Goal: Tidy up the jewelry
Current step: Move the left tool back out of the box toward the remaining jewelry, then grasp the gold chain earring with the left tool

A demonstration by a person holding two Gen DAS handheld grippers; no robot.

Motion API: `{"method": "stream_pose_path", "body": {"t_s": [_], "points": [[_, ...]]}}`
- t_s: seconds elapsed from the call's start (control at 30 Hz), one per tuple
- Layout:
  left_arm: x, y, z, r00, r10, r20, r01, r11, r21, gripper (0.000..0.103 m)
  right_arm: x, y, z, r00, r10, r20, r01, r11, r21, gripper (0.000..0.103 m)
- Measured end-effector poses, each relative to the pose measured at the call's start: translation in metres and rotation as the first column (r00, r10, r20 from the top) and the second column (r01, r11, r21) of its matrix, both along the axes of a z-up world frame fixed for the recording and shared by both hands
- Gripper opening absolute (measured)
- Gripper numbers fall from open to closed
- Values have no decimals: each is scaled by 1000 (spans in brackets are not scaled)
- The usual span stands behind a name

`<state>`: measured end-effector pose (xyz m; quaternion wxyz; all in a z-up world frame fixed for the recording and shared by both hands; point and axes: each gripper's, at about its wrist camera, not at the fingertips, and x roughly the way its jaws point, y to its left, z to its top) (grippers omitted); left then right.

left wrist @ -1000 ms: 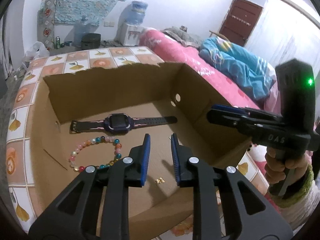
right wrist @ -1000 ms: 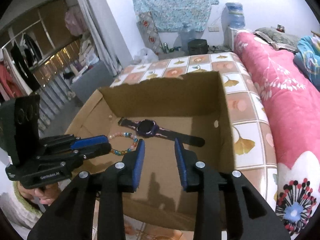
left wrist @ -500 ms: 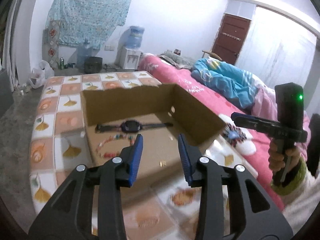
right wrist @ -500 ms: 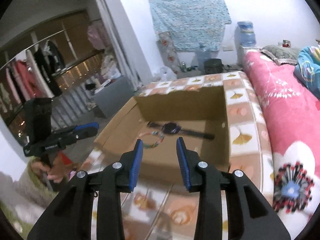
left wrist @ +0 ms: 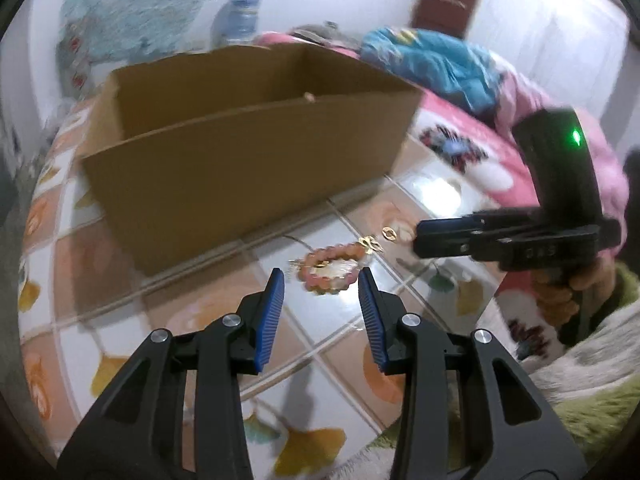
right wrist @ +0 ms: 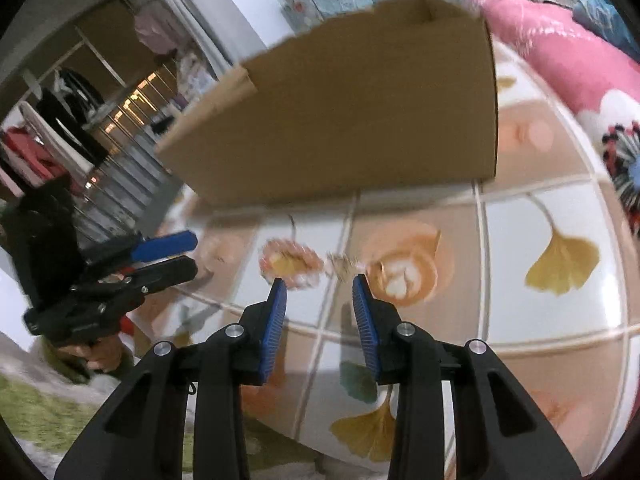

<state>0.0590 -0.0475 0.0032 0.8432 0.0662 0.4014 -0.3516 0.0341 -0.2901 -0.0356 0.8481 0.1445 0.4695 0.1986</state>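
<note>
Both tongs, left tongs [left wrist: 321, 276] and right tongs [right wrist: 319, 282], spread, empty. Bead bracelet [left wrist: 334, 268] at 12 o'clock; tiny gold pieces [left wrist: 372, 243] may get knocked, lost on patterned surface [left wrist: 208, 316].

Both wrist views near, down; share bracelet [left wrist: 331, 271], blurred.

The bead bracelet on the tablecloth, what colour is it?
Mostly pink-orange beads; the bead bracelet shows best in the left wrist view.

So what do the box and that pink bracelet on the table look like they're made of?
Box: brown cardboard, matte, with thin raw-cut rims. Pink bracelet: round glossy beads, likely glass, stone or plastic; the blur leaves that open.
</note>
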Motion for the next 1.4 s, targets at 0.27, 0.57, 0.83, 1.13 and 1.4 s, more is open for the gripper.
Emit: {"method": "stream_pose_path", "body": {"t_s": [0.27,0.57,0.83,1.13,1.4], "points": [[4,-46,-22,992,-124,32,119,984,130,36,0,-6,-15,999,-42,-33,43,998,40,34],[8,-61,-37,985,-174,16,167,966,198,9,-1,-10,-19,997,-63,-46,66,995,71,34],[28,-29,-11,993,-102,-50,101,994,-35,9,-2,-15,-19,996,-74,-43,78,994,76,34],[59,56,-18,948,27,-318,-170,887,-429,9,-5,-19,-18,996,-76,-45,79,994,71,34],[51,107,-46,891,140,-431,-341,835,-433,9,-2,-12,-17,996,-75,-51,78,995,58,34]]}}
